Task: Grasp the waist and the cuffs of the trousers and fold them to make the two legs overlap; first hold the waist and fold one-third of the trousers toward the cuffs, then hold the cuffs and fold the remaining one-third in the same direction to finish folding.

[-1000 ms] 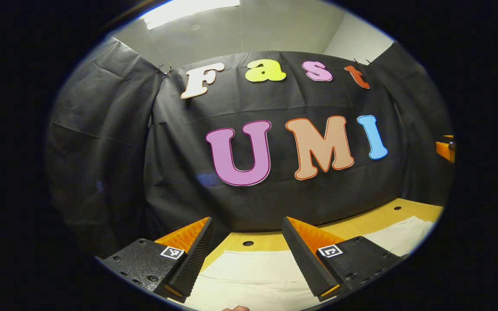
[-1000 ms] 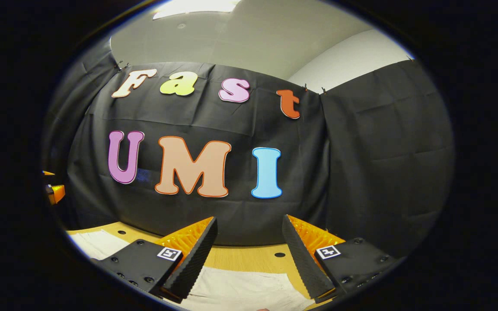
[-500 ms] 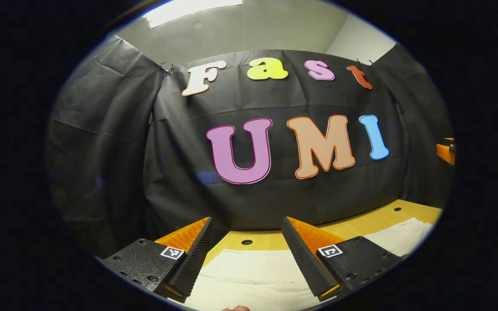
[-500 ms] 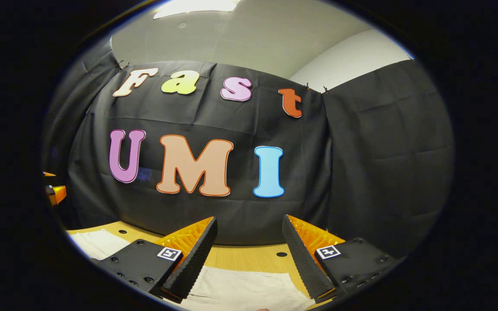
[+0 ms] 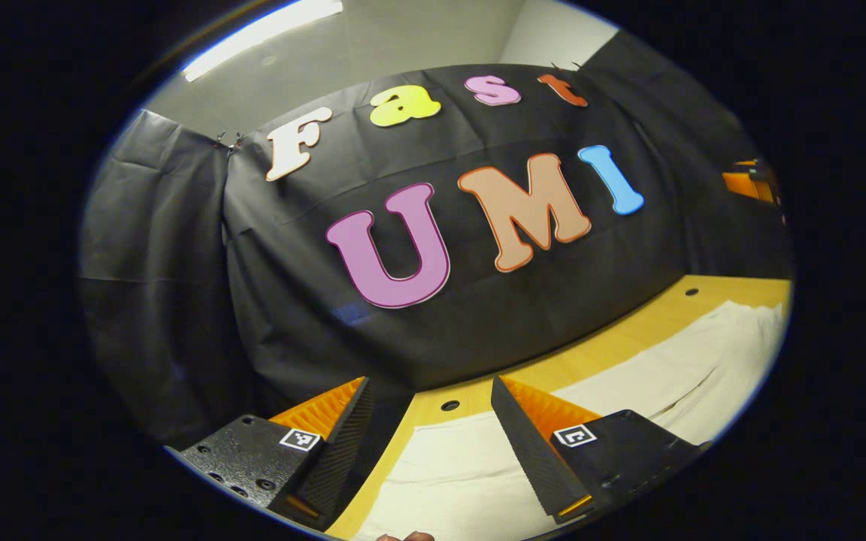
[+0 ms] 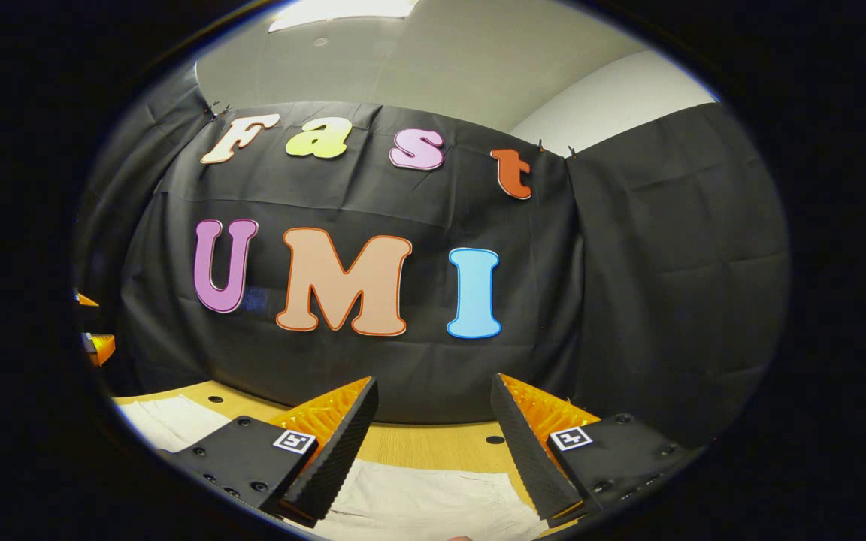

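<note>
Jaws of the left gripper (image 5: 427, 443) and of the right gripper (image 6: 433, 443) stand apart, holding nothing, just above the pale trousers (image 5: 628, 391) spread flat on the bench (image 5: 613, 338). Lower each gripper onto a cloth edge, pinching all layers together.

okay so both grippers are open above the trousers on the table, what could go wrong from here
The left gripper sits tilted near the edge of the pale trousers, so closing might catch only a thin bit of cloth, or the wooden table. The right gripper is level, so the two grasps could lift the cloth unevenly.
</note>
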`<action>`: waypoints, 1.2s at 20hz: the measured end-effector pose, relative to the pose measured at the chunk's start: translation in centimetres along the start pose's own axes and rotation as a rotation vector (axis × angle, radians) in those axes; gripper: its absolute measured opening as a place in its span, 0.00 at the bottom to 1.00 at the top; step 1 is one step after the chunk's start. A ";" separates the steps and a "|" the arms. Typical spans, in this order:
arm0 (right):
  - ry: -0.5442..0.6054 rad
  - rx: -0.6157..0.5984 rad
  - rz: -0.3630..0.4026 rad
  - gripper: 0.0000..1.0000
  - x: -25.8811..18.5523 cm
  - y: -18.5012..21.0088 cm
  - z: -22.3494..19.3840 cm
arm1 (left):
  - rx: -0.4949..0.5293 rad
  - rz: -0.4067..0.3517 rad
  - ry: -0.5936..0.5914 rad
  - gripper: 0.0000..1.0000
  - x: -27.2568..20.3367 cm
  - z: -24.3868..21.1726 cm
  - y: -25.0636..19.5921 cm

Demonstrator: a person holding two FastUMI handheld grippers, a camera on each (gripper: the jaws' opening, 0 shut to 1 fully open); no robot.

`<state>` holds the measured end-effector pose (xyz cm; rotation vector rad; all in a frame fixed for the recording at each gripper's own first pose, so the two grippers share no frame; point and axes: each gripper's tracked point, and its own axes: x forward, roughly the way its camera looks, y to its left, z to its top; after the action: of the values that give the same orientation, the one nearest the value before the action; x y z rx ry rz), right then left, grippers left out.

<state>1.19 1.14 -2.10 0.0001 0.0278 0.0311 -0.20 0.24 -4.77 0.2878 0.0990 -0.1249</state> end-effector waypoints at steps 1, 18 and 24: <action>0.002 0.001 0.002 0.97 0.1 0.0 -0.2 | 0.035 -0.022 0.025 1.00 -0.2 -1.0 -0.3; 0.053 0.011 0.023 0.97 0.4 -0.2 -3.4 | 0.688 -0.501 0.448 0.97 -10.8 -21.3 -2.7; 0.087 0.027 0.018 0.97 0.2 -0.4 -5.0 | 0.818 -0.627 0.545 0.98 -13.7 -25.4 -2.2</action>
<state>1.29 0.71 -7.15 0.0259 0.1150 0.0487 -16.05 6.96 -28.09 1.1021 0.6886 -0.7160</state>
